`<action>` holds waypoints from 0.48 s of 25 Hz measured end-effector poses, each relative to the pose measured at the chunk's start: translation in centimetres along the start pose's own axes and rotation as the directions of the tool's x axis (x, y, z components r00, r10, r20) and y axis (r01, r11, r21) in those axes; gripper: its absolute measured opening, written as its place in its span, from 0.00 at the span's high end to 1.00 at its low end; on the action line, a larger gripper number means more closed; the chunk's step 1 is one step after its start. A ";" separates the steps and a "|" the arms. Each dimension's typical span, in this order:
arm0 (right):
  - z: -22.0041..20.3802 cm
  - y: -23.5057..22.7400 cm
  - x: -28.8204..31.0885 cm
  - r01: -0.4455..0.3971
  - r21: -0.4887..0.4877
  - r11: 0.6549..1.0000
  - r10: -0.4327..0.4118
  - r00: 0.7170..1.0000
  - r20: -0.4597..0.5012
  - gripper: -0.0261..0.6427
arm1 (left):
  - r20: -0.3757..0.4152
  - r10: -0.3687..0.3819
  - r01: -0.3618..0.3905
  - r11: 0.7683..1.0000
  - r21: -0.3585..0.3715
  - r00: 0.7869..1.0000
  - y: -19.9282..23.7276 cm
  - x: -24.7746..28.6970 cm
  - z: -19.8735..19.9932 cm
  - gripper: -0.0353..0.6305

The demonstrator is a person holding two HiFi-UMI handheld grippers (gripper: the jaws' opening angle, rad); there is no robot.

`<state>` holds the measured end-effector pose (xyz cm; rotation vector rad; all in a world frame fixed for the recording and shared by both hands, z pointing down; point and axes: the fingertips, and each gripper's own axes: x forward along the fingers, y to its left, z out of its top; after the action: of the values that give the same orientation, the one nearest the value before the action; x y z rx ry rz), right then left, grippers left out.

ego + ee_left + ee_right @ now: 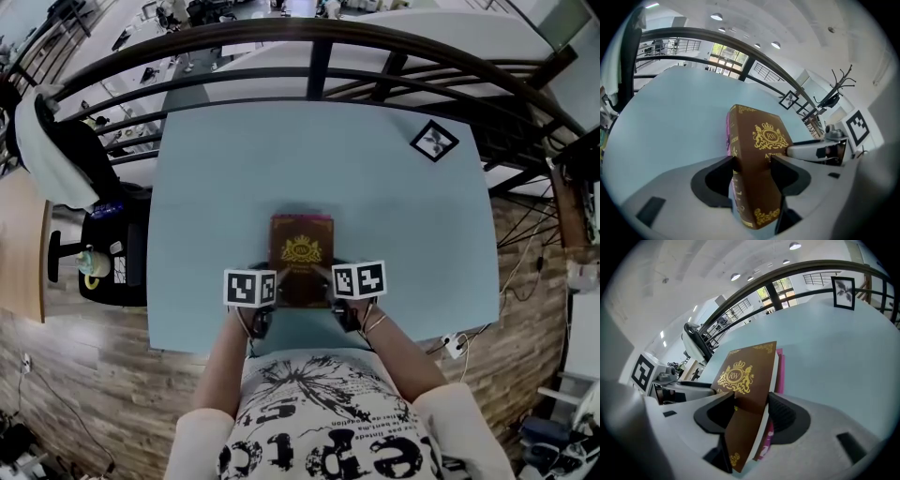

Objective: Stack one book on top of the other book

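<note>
Brown book (pixel 301 253): laid flat on the pink book (pixel 302 217), gold crest up, near the table's front edge.
Pink book: mostly covered (only a thin margin is seen past the brown cover's far and right sides).
Left gripper (pixel 273 292): jaws clamped onto the brown book at its near left corner, on the spine side.
Right gripper (pixel 330 287): jaws pinched on the brown book's near right corner, one pad on the cover.
Table (pixel 216 187): pale blue.
Marker card (pixel 434 141): set at the far right corner, well apart from the books.

Lab mezzanine: railing (pixel 319 58), marker-tagged table (pixel 234 169) (lower floor (pixel 202 42) beyond).
</note>
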<state>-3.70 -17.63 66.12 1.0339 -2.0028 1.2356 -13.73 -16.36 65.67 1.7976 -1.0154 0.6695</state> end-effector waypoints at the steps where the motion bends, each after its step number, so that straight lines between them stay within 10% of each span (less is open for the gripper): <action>1: 0.1 0.0 0.1 -0.002 -0.001 1.000 0.002 1.000 0.003 0.64 | 0.006 -0.001 0.001 1.000 0.001 1.000 0.0 0.0 0.0 0.57; 12: 0.4 -0.1 -0.6 0.033 -0.058 0.998 -0.030 0.998 0.055 0.61 | 0.102 -0.005 0.004 1.000 0.013 0.995 0.2 -0.4 0.4 0.57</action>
<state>-3.35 -17.85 65.52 1.0766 -2.0438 1.1367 -14.04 -16.63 65.29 1.8602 -1.0769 0.5876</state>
